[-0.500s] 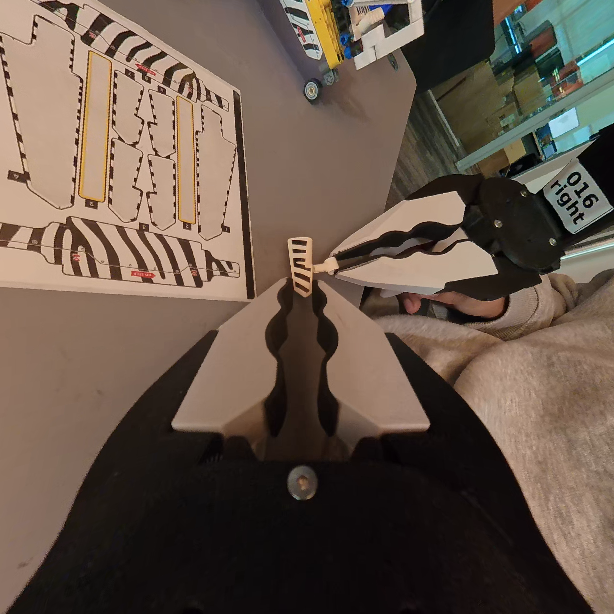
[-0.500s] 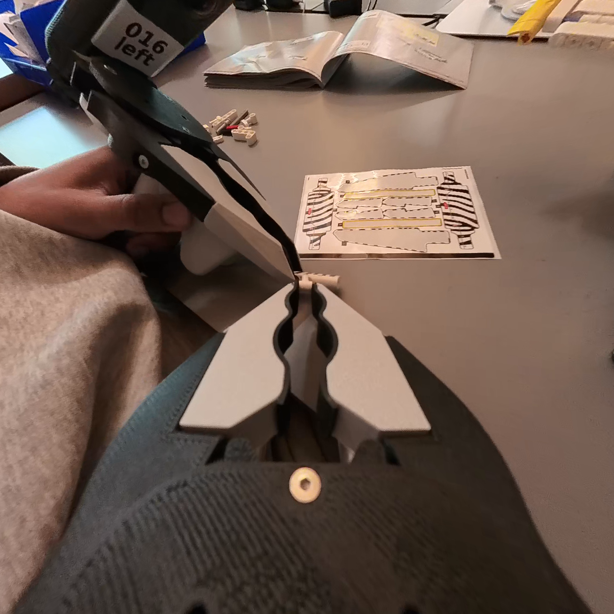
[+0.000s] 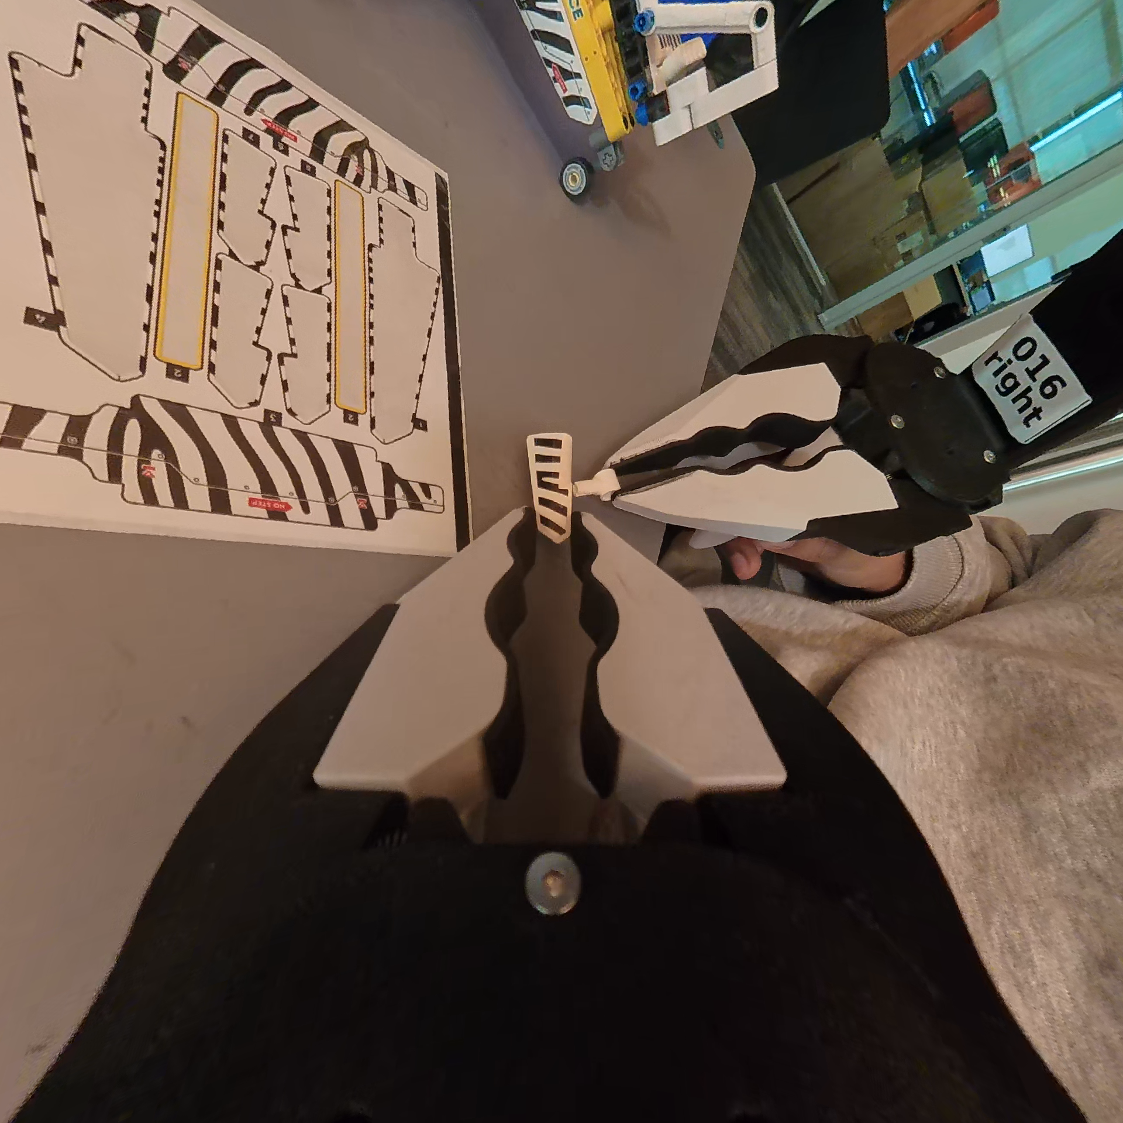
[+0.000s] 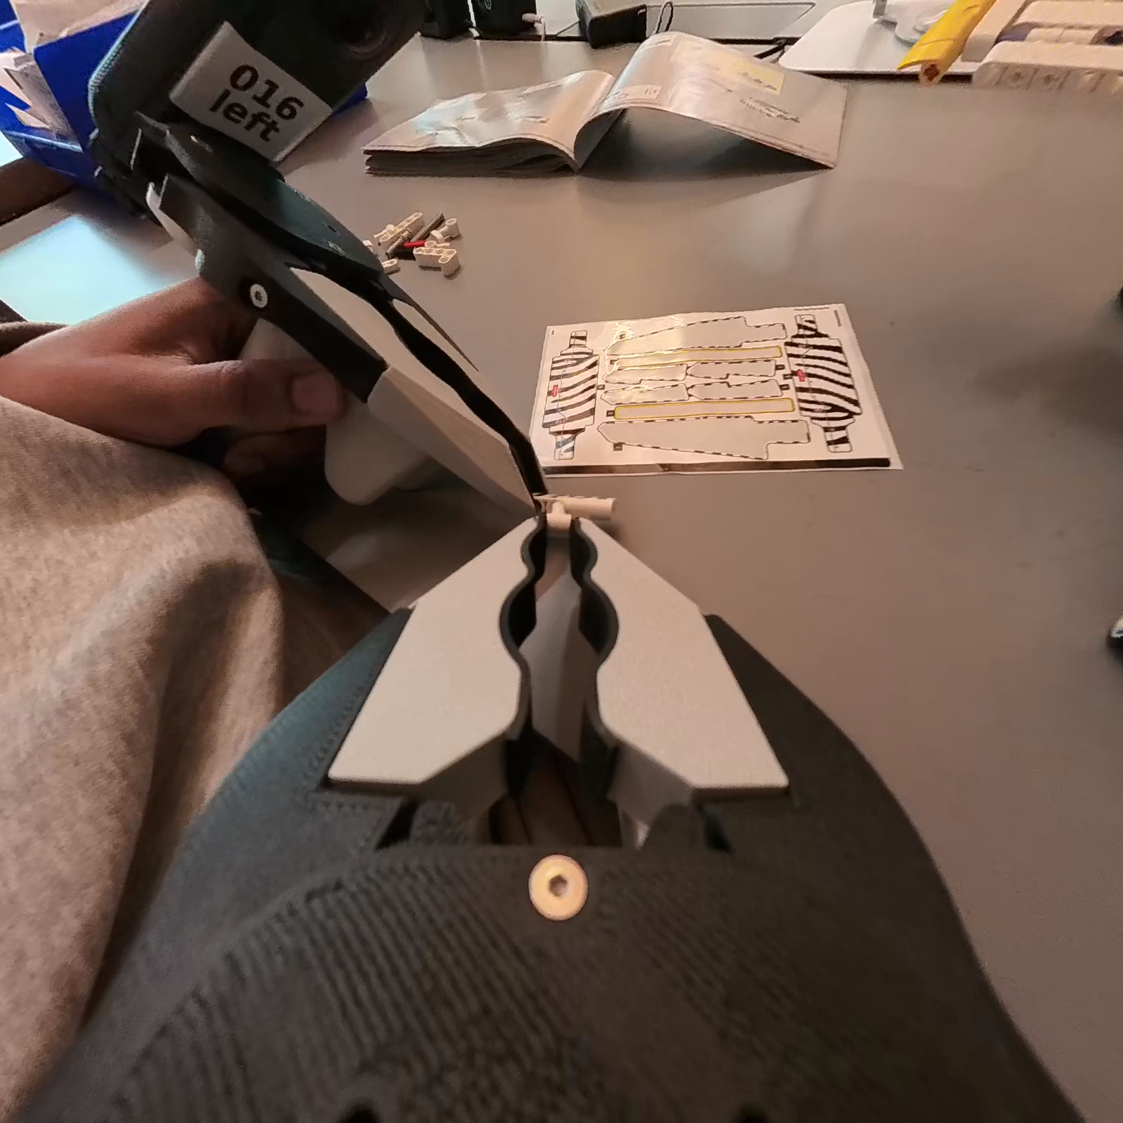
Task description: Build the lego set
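Left wrist view: left gripper has its jaws drawn close, pinching the lower end of a small cream sticker with black stripes; sticker stands up past the fingertips. Right gripper enters from the right, jaws nearly together, clamped on a small white lego piece whose free end touches the sticker's right edge at about mid-height. Both tools are held just off the near edge of the grey table, above a lap in a beige garment. Sticker sheet lies flat on the table to the left: zebra-striped and yellow-outlined shapes. Partly built model, yellow, white and blue, with a small wheel beside it, sits at the far table edge. Right wrist view: right gripper grips the white lego piece, which looks like a T-shaped connector with a bar running right of the tips. Left gripper comes down from upper left, its tips meeting the piece; the sticker itself cannot be made out from this side. A hand holds the left tool's grip. Farther back: sticker sheet, a scatter of loose small parts, an open instruction booklet.
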Demonstrator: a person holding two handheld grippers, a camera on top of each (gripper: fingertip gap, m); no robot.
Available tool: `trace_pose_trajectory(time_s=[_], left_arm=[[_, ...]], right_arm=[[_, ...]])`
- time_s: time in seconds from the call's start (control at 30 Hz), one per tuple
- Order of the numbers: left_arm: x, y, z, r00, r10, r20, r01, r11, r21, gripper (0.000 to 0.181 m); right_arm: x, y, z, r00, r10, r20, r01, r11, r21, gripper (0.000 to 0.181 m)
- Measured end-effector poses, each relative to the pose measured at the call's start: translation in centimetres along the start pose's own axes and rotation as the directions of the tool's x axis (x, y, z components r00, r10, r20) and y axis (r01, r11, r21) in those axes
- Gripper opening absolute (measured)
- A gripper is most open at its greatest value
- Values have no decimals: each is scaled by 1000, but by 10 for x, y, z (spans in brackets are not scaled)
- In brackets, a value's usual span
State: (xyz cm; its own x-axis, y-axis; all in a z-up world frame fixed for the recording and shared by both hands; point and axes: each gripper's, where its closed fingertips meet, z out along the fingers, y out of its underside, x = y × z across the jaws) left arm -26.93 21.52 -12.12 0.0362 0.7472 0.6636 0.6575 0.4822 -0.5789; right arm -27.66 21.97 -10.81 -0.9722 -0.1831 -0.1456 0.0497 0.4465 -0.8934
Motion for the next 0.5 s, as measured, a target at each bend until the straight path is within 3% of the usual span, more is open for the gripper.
trace_pose_trajectory(time_s=[0.33, 0.5], left_arm=[[0, -1, 1, 1000, 3, 9, -3, 1000, 5, 10], [1, 0, 4, 995, 66, 80, -67, 998, 10, 11]], right_arm=[[0, 1, 2, 1000, 1, -4, -1, 1000, -6, 6], [1, 2, 1, 1000, 3, -20, -3, 1000, -25, 6]])
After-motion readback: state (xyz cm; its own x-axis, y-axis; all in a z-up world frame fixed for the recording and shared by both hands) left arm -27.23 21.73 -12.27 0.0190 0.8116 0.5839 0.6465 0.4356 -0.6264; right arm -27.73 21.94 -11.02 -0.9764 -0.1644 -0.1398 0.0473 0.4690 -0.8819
